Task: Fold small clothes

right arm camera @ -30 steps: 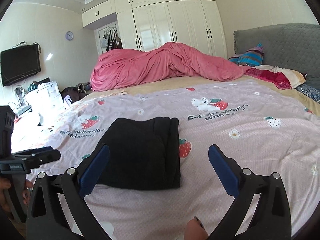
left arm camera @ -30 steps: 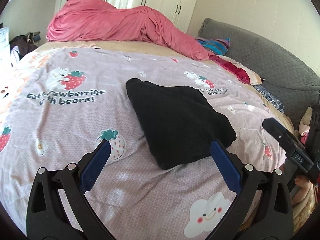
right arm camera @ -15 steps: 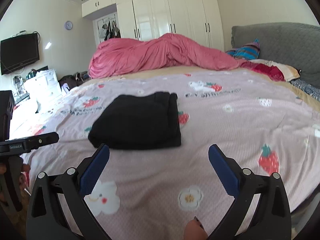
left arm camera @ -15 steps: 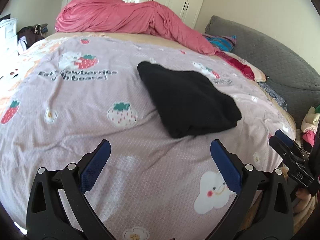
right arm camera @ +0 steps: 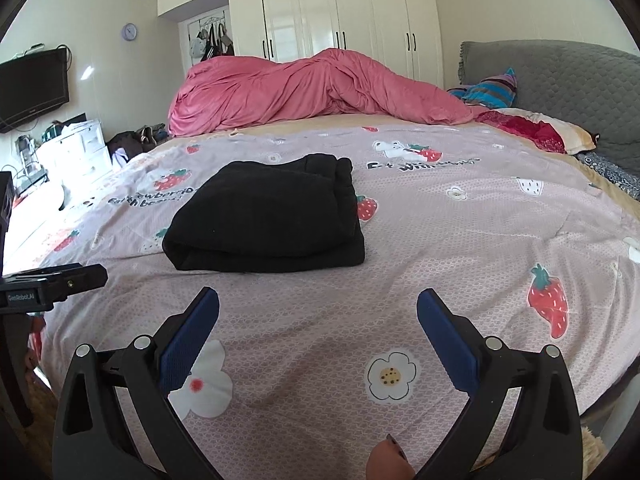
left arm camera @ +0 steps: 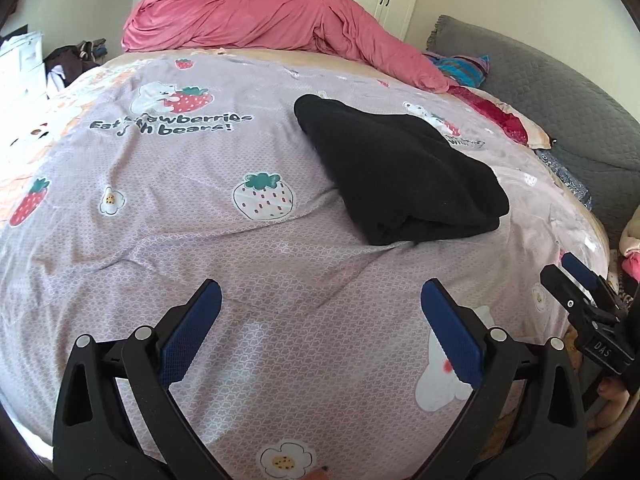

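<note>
A black garment (left arm camera: 400, 172) lies folded into a thick rectangle on the pink strawberry-print bedspread (left arm camera: 160, 220). It also shows in the right wrist view (right arm camera: 268, 216). My left gripper (left arm camera: 320, 320) is open and empty, held back from the garment near the bed's front edge. My right gripper (right arm camera: 318, 320) is open and empty, also well short of the garment. The right gripper shows at the right edge of the left wrist view (left arm camera: 580, 292). The left gripper shows at the left edge of the right wrist view (right arm camera: 52, 284).
A crumpled pink duvet (right arm camera: 312, 88) lies across the far side of the bed. Pillows (right arm camera: 532, 128) and a grey headboard (right arm camera: 560, 80) are at the right. White wardrobes (right arm camera: 340, 12) stand behind. A TV (right arm camera: 32, 88) and white drawers (right arm camera: 76, 148) are at the left.
Both grippers have pulled back from the folded garment toward the bed's front edge. They stayed open. The garment has not moved.
</note>
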A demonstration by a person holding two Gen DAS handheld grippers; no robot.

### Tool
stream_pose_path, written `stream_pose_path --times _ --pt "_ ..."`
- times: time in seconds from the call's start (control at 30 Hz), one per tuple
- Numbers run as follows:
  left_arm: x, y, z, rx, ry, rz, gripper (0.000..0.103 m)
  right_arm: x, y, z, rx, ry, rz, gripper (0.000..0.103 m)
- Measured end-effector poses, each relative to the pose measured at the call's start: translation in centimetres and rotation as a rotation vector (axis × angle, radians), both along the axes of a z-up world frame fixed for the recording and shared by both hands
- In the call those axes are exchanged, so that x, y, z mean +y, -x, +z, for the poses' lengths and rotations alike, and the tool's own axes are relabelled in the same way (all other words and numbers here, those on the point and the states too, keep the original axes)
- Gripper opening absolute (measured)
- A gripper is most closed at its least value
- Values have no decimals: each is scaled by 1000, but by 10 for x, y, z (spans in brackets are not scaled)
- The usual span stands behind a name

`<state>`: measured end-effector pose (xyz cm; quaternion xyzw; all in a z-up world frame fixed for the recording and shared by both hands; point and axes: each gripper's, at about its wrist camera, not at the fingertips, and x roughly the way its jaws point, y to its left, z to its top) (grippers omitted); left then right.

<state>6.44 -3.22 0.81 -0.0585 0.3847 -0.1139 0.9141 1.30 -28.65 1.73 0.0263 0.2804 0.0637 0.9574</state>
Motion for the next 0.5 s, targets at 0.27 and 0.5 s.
stream_pose_path --times 0.27,0.5 --pt "-4 -2 -1 12 -17 5 94 0 -2 -2 9 -1 1 99" --pt "-5 -2 -1 12 -16 3 94 -5 -4 -3 17 -21 -5 99"
